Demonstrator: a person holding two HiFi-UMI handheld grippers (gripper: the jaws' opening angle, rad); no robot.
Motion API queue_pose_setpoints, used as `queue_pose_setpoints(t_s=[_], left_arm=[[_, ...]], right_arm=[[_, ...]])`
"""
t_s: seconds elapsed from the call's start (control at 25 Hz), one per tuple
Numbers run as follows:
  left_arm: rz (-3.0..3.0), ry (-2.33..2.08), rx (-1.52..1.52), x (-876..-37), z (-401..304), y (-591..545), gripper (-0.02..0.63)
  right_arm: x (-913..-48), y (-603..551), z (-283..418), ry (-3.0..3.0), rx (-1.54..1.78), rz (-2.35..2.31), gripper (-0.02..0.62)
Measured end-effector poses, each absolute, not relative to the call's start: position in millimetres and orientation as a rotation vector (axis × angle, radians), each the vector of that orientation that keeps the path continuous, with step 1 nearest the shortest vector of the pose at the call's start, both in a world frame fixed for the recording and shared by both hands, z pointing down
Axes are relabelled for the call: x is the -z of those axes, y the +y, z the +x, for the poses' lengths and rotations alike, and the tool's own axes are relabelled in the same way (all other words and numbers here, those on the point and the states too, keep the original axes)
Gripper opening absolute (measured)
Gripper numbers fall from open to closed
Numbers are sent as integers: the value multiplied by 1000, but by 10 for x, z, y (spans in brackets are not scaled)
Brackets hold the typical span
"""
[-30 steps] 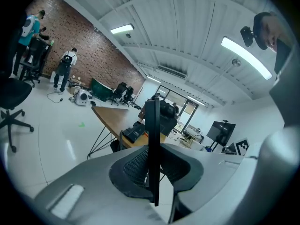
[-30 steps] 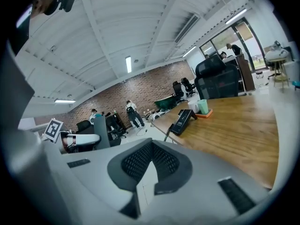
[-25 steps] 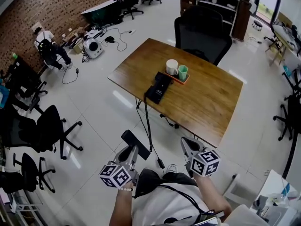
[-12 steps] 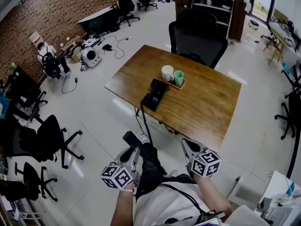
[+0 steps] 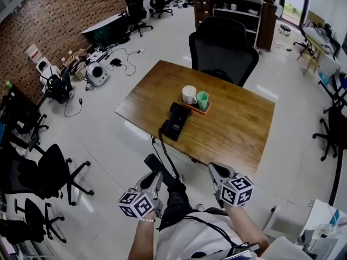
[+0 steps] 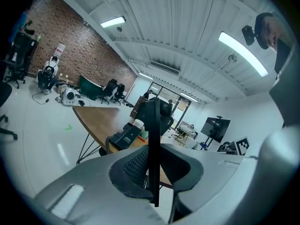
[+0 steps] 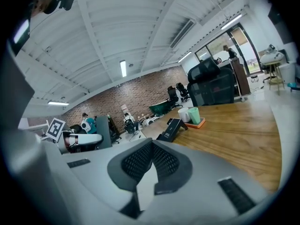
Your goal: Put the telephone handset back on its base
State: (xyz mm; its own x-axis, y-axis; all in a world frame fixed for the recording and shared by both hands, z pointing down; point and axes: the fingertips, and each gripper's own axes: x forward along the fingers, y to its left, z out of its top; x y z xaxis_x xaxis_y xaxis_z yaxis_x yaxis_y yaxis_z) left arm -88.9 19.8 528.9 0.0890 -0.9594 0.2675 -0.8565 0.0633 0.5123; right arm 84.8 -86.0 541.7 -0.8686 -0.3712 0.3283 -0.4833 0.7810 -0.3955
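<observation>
The black telephone base point(image 5: 176, 121) lies near the left edge of the wooden table point(image 5: 238, 126). Its cord point(image 5: 164, 148) hangs off the edge and runs down to the black handset point(image 5: 154, 163). My left gripper point(image 5: 154, 173) is shut on that handset, low above the floor and short of the table. In the left gripper view the handset point(image 6: 153, 139) stands edge-on between the pads, with the base point(image 6: 123, 136) ahead. My right gripper point(image 5: 216, 171) is shut and holds nothing; in its own view the base point(image 7: 171, 129) lies ahead on the table.
A white mug point(image 5: 189, 94) and a green cup point(image 5: 203, 99) stand on an orange tray beside the base. A black office chair point(image 5: 222, 45) is behind the table. More chairs point(image 5: 54, 172) stand on the left, and cables and equipment lie along the brick wall.
The table and telephone base have come nearer and lower in the head view as the person walks toward them. The handset stays in my left gripper; both grippers keep their pose.
</observation>
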Motion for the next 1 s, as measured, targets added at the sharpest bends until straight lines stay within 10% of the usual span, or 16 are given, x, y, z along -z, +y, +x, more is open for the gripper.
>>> queue_pose_setpoints(t_s=[1.0], left_arm=[[2115,-959,-56,-6076,-1994,-1730,69]], right_arm=[[-5407,-2125,-471,-2612,-734,813,0]])
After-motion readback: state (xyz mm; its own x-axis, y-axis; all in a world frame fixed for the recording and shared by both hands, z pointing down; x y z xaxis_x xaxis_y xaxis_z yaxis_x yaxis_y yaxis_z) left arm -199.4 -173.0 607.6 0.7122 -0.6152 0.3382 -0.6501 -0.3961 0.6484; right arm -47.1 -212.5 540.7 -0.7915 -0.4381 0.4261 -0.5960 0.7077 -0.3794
